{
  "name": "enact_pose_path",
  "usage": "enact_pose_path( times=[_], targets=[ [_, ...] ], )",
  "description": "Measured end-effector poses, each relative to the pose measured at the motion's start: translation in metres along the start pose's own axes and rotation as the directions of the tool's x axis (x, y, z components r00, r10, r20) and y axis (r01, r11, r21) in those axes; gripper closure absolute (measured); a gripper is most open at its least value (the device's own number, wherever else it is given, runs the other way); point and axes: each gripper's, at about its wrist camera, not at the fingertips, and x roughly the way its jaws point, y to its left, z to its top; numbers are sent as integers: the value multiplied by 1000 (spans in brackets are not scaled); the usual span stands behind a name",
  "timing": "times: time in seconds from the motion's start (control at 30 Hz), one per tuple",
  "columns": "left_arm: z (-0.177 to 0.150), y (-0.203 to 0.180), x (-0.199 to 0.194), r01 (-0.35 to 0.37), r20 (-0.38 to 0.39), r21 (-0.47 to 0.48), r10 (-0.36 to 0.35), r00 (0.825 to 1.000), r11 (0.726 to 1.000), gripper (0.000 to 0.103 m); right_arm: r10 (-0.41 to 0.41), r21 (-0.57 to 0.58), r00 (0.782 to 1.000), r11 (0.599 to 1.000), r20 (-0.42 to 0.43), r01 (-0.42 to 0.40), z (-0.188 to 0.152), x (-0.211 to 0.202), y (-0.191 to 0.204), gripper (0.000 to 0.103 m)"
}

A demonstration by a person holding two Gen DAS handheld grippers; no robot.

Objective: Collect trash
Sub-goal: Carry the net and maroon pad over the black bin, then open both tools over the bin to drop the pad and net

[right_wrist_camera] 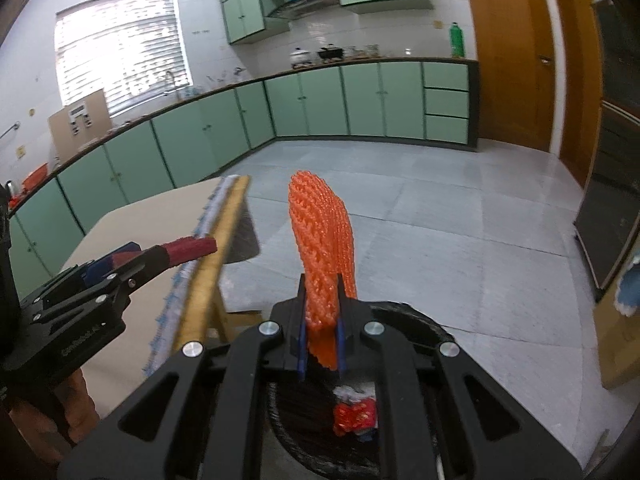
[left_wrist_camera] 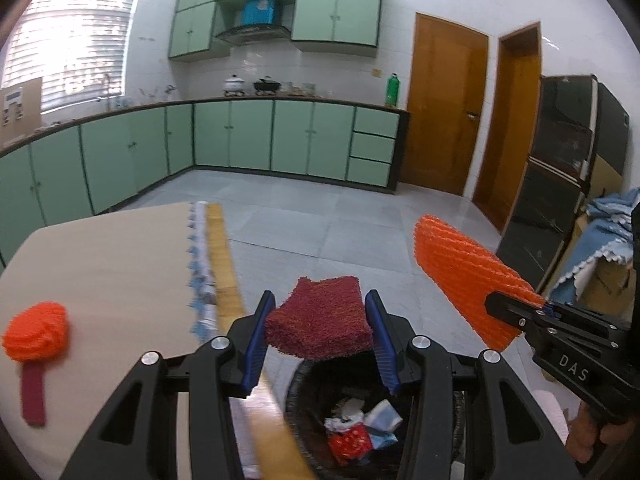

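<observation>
Dark red scouring pad; bright orange ribbed mesh sleeve; black bin; beige table; mint-green cabinets; blue fingers.

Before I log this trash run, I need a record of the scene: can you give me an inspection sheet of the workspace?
Surface: beige table, wooden edge strip.
Job's things: maroon pad, orange mesh pad, black bin holding wrappers.
Clutter: orange scrubber and maroon strip on table.
Grippers: left gripper shut on maroon pad; right gripper shut on orange mesh pad; both above bin.
Cables: nothing seen.
Surroundings: green cabinets, wooden doors, dark fridge.
</observation>
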Motion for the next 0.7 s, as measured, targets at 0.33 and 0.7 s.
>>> enact_pose_path(
  times=[0.33,0.7],
  targets=[
    [-14,-43,47,39,-76,45,-36,996,998,57,-61,67,996,996,-62,65,-23,21,-47,93],
    [-23,-58,85,57,-147,60,-48,988,997,56,-68,83,993,994,-102,76,-33,50,-63,89]
  ],
)
